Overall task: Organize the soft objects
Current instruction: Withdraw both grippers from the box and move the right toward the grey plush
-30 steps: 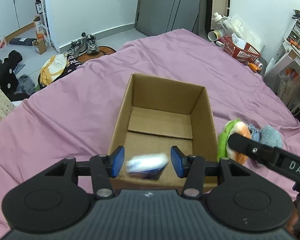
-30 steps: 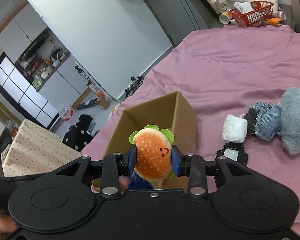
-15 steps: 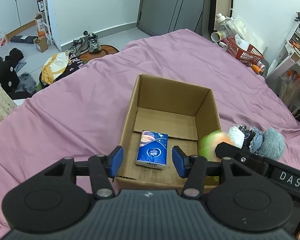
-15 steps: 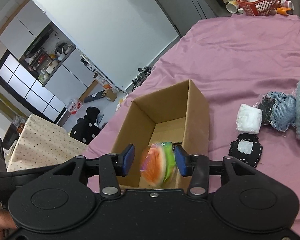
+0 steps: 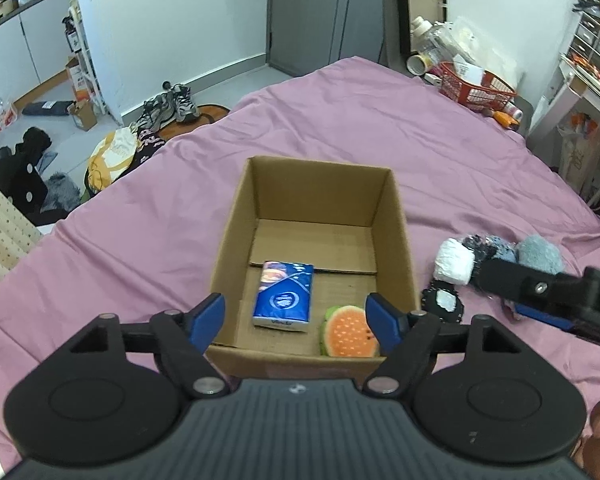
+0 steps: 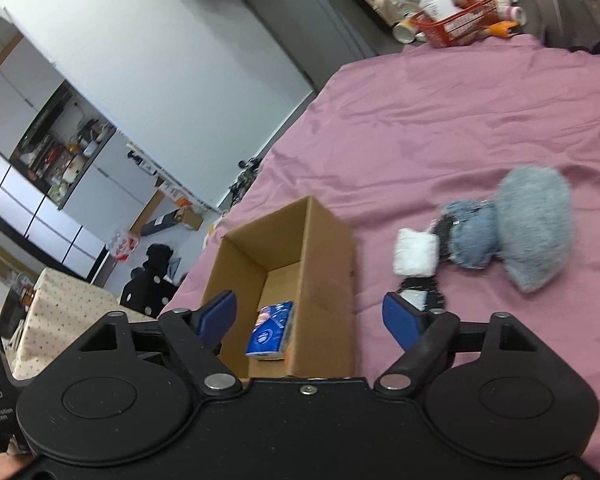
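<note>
We hold both grippers over an open cardboard box [image 5: 396, 240] that sits on a pink bedspread [image 5: 140, 248]. Our left gripper [image 5: 296, 318] hangs above the box's near wall with its blue-padded jaws spread wide and nothing between them. Our right gripper [image 6: 308, 320], seen from its own camera, is likewise spread wide and carries nothing; in the left view its black arm reaches in from the right edge, over the loose items on the bed. Inside the box, a blue tissue pack [image 5: 284, 296] lies flat on the cardboard floor toward the near side, and a plush hamburger [image 5: 350, 332] with an orange bun and green edge rests in the near right corner, just beside the pack and against the right wall. The right view shows the same tissue pack [image 6: 270, 336] in the box [image 6: 328, 272], with only an orange sliver of the plush visible behind the wall. Outside the box to its right, on the bedspread [image 6: 460, 128], lie a white wrapped bundle [image 6: 416, 254], a small black-and-white pouch [image 6: 420, 298] just below it, a blue denim-like soft piece [image 6: 470, 238] and a grey fluffy plush [image 6: 534, 232], clustered close together. A red basket [image 5: 474, 90] stands at the far corner of the bed.
</note>
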